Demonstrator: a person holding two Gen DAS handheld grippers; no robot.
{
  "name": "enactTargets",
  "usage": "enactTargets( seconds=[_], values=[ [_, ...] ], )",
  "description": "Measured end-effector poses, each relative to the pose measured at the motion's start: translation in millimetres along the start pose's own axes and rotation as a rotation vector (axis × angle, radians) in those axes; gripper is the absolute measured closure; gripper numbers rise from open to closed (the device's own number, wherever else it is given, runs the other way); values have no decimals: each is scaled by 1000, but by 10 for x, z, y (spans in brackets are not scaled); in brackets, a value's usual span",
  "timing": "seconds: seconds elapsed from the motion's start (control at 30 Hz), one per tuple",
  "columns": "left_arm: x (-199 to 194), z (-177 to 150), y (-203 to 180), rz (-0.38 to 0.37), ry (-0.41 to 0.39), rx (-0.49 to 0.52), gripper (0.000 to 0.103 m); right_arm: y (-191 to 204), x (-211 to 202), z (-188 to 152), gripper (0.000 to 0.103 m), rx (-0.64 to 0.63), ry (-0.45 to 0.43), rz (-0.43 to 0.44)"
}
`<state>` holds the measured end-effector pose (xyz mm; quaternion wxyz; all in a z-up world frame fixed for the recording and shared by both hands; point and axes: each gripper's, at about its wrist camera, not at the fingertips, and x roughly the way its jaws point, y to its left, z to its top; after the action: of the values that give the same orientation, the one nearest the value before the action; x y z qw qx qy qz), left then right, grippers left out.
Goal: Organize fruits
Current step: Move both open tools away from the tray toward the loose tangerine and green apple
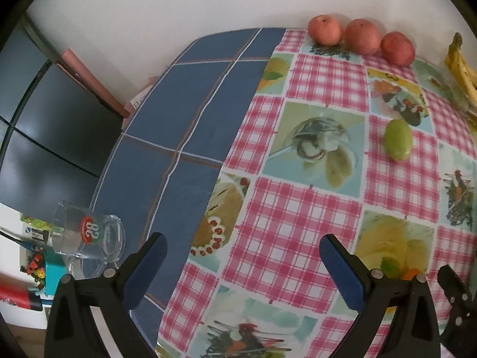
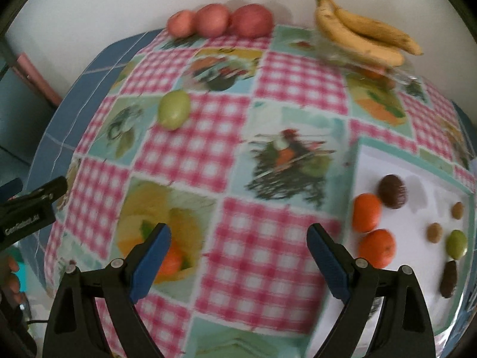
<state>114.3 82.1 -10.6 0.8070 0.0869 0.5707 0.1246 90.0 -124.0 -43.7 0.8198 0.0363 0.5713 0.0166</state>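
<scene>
A green fruit (image 1: 398, 144) lies alone on the checked tablecloth; it also shows in the right wrist view (image 2: 174, 113). Three red apples (image 1: 361, 36) (image 2: 220, 20) line the far edge by the wall. Bananas (image 2: 362, 34) (image 1: 462, 68) rest on a clear glass dish at the far right. A white sheet (image 2: 417, 238) holds two oranges (image 2: 376, 247), a dark brown fruit (image 2: 393, 191), a small green fruit (image 2: 456, 243) and small brown pieces. My left gripper (image 1: 243, 264) is open and empty above the cloth. My right gripper (image 2: 238, 256) is open and empty, left of the white sheet.
A glass mug (image 1: 89, 234) lies on its side at the table's left edge on the blue cloth (image 1: 184, 125). A dark cabinet (image 1: 44, 125) stands left of the table. The wall runs behind the table. The left gripper's body (image 2: 26, 211) shows at the left in the right wrist view.
</scene>
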Motion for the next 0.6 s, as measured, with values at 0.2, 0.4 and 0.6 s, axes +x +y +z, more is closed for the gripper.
enactTargets(
  seconds=[0.2,0.4,0.6],
  values=[
    [64,-11,-17,-22,17,14,0,195,64,-67,10,-35,20,24],
    [76,-8,-29,-22,17,22,0,339,220,-140,10,-76,64,26],
    [170,-8,-94,-21,38,34,0,465,341,-218,10,-124,89,-3]
  ],
)
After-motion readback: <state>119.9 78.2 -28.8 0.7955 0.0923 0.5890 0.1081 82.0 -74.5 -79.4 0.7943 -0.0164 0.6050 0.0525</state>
